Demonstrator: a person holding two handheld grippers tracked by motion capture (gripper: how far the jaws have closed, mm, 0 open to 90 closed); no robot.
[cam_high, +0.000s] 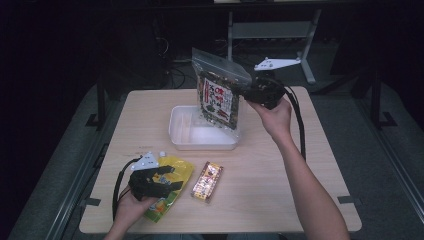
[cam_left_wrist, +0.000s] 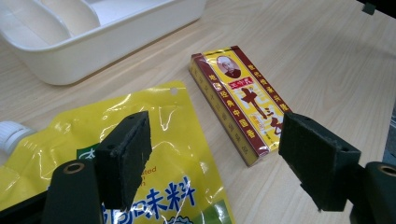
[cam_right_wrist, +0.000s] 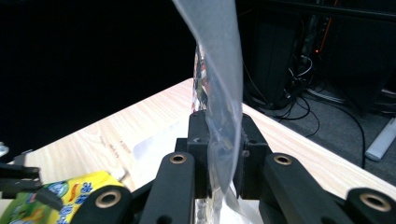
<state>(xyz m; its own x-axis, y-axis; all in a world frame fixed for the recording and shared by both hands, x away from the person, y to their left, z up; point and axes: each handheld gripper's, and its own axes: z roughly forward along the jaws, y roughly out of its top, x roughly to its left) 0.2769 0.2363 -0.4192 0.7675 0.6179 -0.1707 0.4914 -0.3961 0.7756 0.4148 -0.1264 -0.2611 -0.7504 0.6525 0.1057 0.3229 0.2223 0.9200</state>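
A person at a pale wooden table (cam_high: 280, 165) works two hand-held grippers around a white divided tray (cam_high: 182, 131) set near the middle of the tabletop. The right gripper (cam_high: 239, 90) is clamped on one edge of a clear zip bag of seaweed snack (cam_high: 218, 95), holding it upright in the air just above the tray's right-hand end, the bag's lower corner hanging over the tray's rim; in the right gripper view the two black jaws are pinched together on the transparent plastic (cam_right_wrist: 223, 140), which rises between them. The left gripper (cam_high: 172, 176) sits on the near side of the tray, toward the person, with its jaws spread wide and nothing between them; in the left gripper view the left pad hangs over a yellow spouted pouch (cam_left_wrist: 154, 140) printed with blue characters, while the right pad hovers beside the near end of a flat red-and-yellow box (cam_left_wrist: 238, 100). The pouch lies flat on the table in front of the tray, its white cap pointing toward the tray, and the box lies just to the pouch's right, apart from it and from the tray. The tray's compartments look empty.
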